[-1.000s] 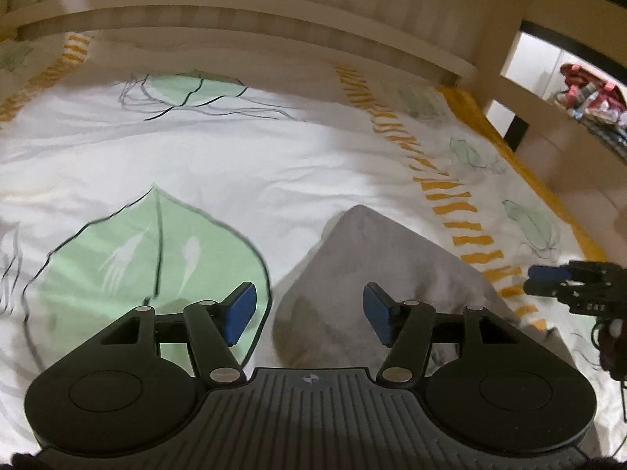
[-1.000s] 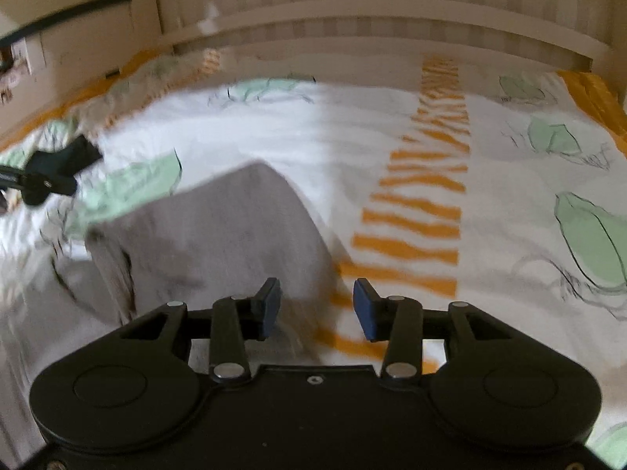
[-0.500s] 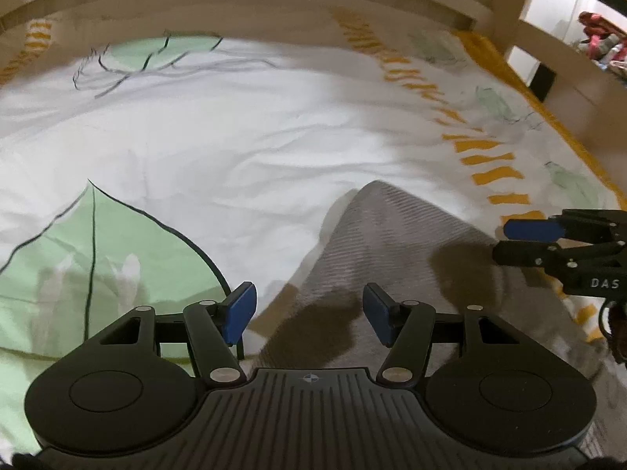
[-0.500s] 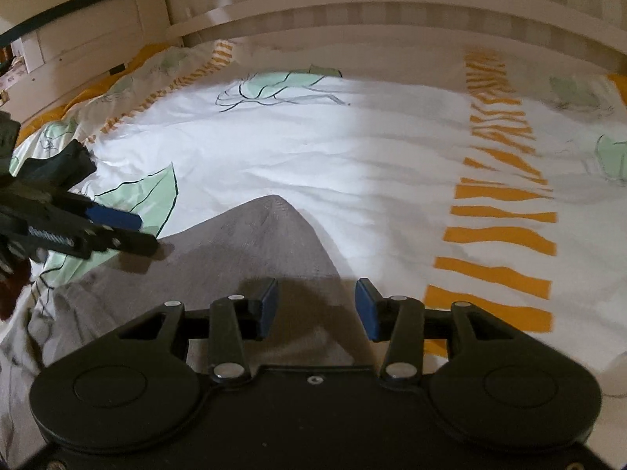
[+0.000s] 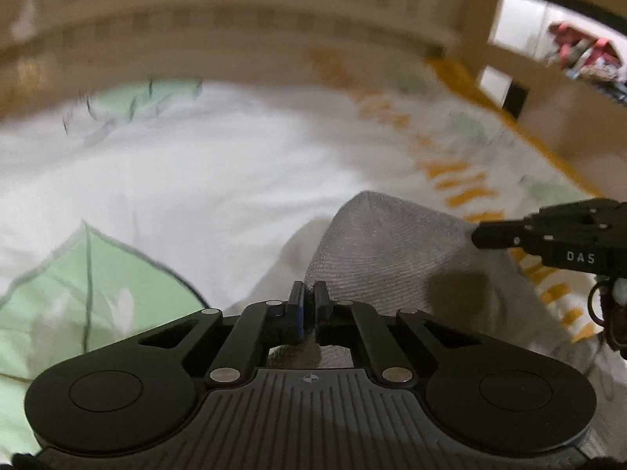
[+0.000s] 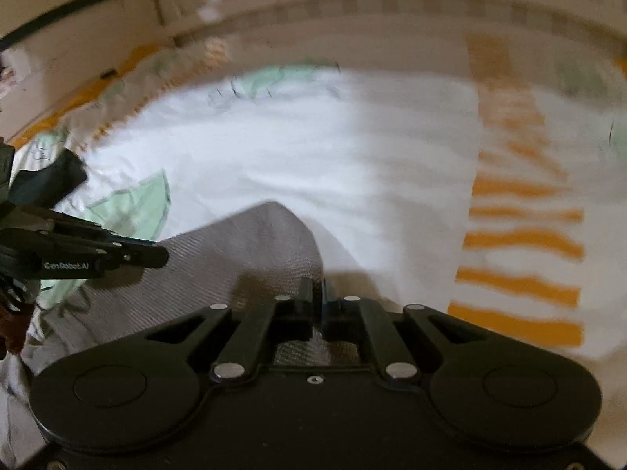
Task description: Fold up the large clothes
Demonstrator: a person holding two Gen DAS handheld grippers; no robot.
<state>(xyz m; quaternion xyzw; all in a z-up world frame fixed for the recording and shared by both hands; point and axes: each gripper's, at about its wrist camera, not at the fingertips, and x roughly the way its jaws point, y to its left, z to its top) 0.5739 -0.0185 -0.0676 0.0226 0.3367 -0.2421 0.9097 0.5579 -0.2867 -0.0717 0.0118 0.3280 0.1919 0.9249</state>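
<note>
A grey ribbed garment point(image 5: 376, 243) lies on the bed, its far end tapering to a rounded point. My left gripper point(image 5: 308, 293) is shut on the garment's left edge. My right gripper point(image 6: 313, 293) is shut on the garment's right edge point(image 6: 250, 250). Each gripper shows in the other's view: the right one point(image 5: 478, 235) at the right side, the left one point(image 6: 162, 256) at the left side. Both views are motion-blurred.
The bed cover point(image 5: 203, 180) is white with green leaf prints point(image 5: 78, 286) and orange dashes point(image 6: 521, 239). A striped headboard point(image 5: 235, 19) runs along the back. A doorway with clutter point(image 5: 580, 55) is at the far right.
Both grippers went from open to shut on the grey garment's edges. They have drawn closer to each other, and the views are now blurred by motion.
</note>
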